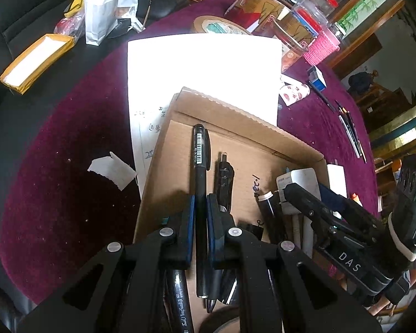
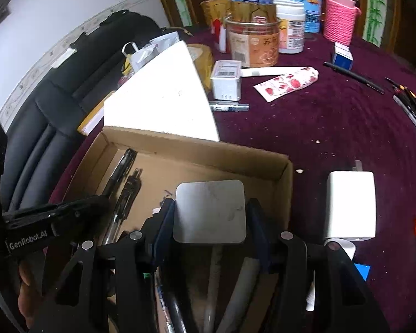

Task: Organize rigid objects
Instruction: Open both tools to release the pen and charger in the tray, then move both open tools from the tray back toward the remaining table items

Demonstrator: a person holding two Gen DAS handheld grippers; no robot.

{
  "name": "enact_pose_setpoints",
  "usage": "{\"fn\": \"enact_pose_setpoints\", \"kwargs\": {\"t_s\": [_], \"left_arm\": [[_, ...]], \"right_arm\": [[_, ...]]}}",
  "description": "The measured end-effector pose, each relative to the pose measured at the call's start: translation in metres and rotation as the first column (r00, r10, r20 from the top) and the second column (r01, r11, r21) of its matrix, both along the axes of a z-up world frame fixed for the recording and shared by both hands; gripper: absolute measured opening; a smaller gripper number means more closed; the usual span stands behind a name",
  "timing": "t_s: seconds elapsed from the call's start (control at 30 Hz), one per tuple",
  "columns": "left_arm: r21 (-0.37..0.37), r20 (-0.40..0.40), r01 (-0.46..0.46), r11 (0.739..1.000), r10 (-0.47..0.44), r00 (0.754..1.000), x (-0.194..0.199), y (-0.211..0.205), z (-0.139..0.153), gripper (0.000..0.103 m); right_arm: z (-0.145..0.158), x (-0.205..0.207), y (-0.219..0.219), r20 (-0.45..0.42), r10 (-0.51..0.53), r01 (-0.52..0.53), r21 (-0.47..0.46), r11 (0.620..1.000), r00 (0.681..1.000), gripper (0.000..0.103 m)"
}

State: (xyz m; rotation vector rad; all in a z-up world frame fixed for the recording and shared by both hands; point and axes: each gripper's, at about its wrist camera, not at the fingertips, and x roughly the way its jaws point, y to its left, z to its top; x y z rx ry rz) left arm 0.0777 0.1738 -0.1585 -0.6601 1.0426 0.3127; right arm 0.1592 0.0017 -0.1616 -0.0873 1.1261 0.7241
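Observation:
An open cardboard box (image 1: 235, 111) sits on the maroon tablecloth (image 1: 69, 194) and holds several pens. My left gripper (image 1: 201, 201) is shut on a black pen (image 1: 199, 149) that points away from me over the box floor. A second dark pen (image 1: 224, 177) lies just right of it in the box. My right gripper (image 2: 210, 208) is shut on a white square charger (image 2: 210, 211), held above the box (image 2: 208, 149) near its right wall. The left wrist view shows that charger (image 1: 299, 179) at the box's right side.
Another white charger (image 2: 350, 204) lies on the cloth right of the box. Behind the box are white paper (image 1: 202, 63), a white power block (image 2: 226, 80), jars (image 2: 252, 44) and a pink knitted cup (image 2: 341, 19). Loose pens (image 2: 355, 76) lie far right. A black sofa (image 2: 55, 97) borders the left.

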Motion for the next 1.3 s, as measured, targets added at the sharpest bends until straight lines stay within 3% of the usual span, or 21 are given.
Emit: {"fn": "enact_pose_setpoints", "kwargs": {"t_s": [0.07,0.13,0.2,0.4,0.57,0.87,1.0,1.1,1.3], "left_arm": [[0.044,-0.014,0.000,0.999,0.001,1.000,-0.001,-0.004,0.002,0.010],[0.052,-0.004,0.006,0.999,-0.005,1.000,-0.002,-0.006,0.005,0.030],[0.043,0.025,0.008,0.999,-0.009,1.000,-0.006,-0.009,0.011,0.042],[0.068,0.086,-0.012,0.998,0.006,0.996,-0.028,-0.032,0.034,0.042],[0.054,0.150,0.025,0.998,-0.033,0.988,-0.047,-0.089,0.047,0.042],[0.068,0.155,0.171,0.983,-0.179,0.971,-0.031,-0.181,0.049,0.042],[0.069,0.138,0.192,0.979,-0.200,0.970,-0.025,-0.198,0.051,0.042],[0.110,0.133,0.193,0.975,-0.207,0.969,-0.024,-0.207,0.054,0.042],[0.115,0.119,0.192,0.975,-0.205,0.971,-0.030,-0.209,0.051,0.042]], "right_arm": [[0.001,0.000,-0.001,-0.005,0.004,-0.004,0.010,1.000,1.000,0.048],[0.003,0.000,-0.003,-0.015,0.010,-0.010,0.029,1.000,1.000,0.051],[0.006,-0.002,-0.009,-0.031,0.017,-0.015,0.063,0.998,0.999,0.056],[0.026,-0.022,-0.058,-0.026,0.010,-0.005,0.198,0.980,1.000,0.056],[0.022,-0.050,-0.120,-0.038,-0.017,0.027,0.278,0.960,0.999,0.056],[0.001,-0.066,-0.206,-0.052,-0.104,0.115,0.298,0.948,0.993,0.055],[-0.011,-0.056,-0.221,-0.093,-0.149,0.169,0.290,0.942,0.985,0.055],[-0.019,-0.049,-0.221,-0.120,-0.160,0.188,0.278,0.942,0.980,0.055],[-0.031,-0.028,-0.198,-0.159,-0.160,0.198,0.260,0.945,0.974,0.054]]}}
